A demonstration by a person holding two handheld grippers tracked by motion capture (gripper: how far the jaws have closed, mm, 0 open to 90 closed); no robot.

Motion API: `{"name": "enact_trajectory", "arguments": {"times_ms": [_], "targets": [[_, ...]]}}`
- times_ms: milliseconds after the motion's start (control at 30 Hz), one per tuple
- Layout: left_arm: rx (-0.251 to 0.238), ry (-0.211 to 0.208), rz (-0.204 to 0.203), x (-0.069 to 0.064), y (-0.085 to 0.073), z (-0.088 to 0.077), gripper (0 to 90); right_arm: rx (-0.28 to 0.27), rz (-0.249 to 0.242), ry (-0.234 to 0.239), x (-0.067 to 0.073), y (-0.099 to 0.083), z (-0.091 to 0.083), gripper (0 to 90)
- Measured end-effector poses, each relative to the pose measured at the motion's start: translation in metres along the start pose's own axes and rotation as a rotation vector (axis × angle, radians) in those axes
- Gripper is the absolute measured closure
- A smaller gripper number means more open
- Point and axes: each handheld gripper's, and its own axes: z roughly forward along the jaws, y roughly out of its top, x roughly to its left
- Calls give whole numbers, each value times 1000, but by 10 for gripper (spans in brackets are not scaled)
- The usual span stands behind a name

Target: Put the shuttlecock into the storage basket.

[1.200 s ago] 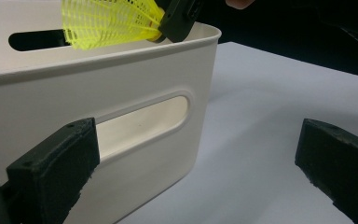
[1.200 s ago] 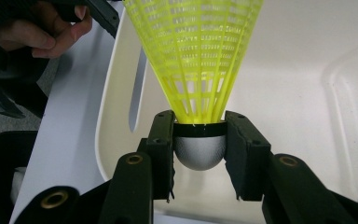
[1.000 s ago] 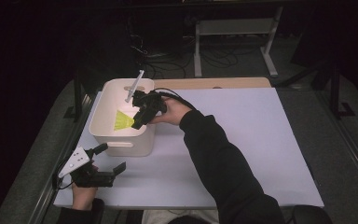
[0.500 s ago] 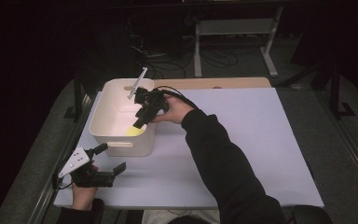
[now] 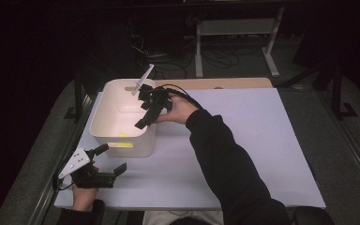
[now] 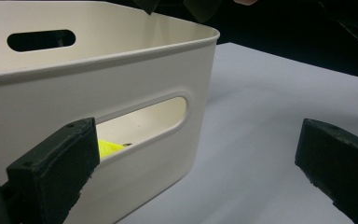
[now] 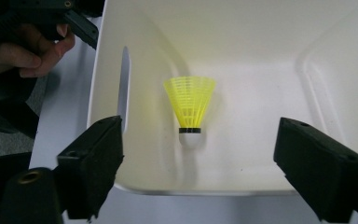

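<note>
A yellow shuttlecock (image 7: pixel 191 105) with a white cork lies on the floor of a white bin (image 5: pixel 104 110), near its front wall. In the high view a bit of its yellow skirt (image 5: pixel 123 134) shows inside the bin. My right gripper (image 5: pixel 143 112) hovers over the bin's right rim, open and holding nothing. In the right gripper view the jaws stand wide on either side of the shuttlecock, above it. My left gripper (image 5: pixel 110 158) rests open on the table in front of the bin. The left gripper view faces the bin's handle slot (image 6: pixel 142 119), with yellow behind it.
The bin (image 7: pixel 242 56) stands at the left of a pale lilac table mat (image 5: pixel 243 140). A wooden strip (image 5: pixel 215 83) runs along the mat's far edge. Behind the table are a metal stand (image 5: pixel 236 28) and cables on the floor. The person's left hand (image 7: pixel 37 51) shows beside the bin.
The shuttlecock was between the right gripper's jaws over the bin; now it lies on the bin floor and the jaws are open. The left gripper has not moved.
</note>
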Motion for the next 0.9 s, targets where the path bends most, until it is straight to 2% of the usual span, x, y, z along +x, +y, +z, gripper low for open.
{"name": "enact_trajectory", "arguments": {"times_ms": [100, 167, 367, 533, 900], "targets": [[1, 0, 1, 0, 0, 0, 0, -20, 8, -15, 0, -1, -3, 26], [0, 0, 0, 0, 0, 0, 0, -21, 8, -32, 1, -1, -5, 0], [1, 0, 1, 0, 0, 0, 0, -54, 17, -50, 3, -2, -13, 0], [0, 1, -1, 0, 0, 0, 0, -56, 15, -63, 5, -4, -18, 0], [2, 2, 0, 0, 0, 0, 0, -93, 25, -88, 8, -23, -32, 0]]}}
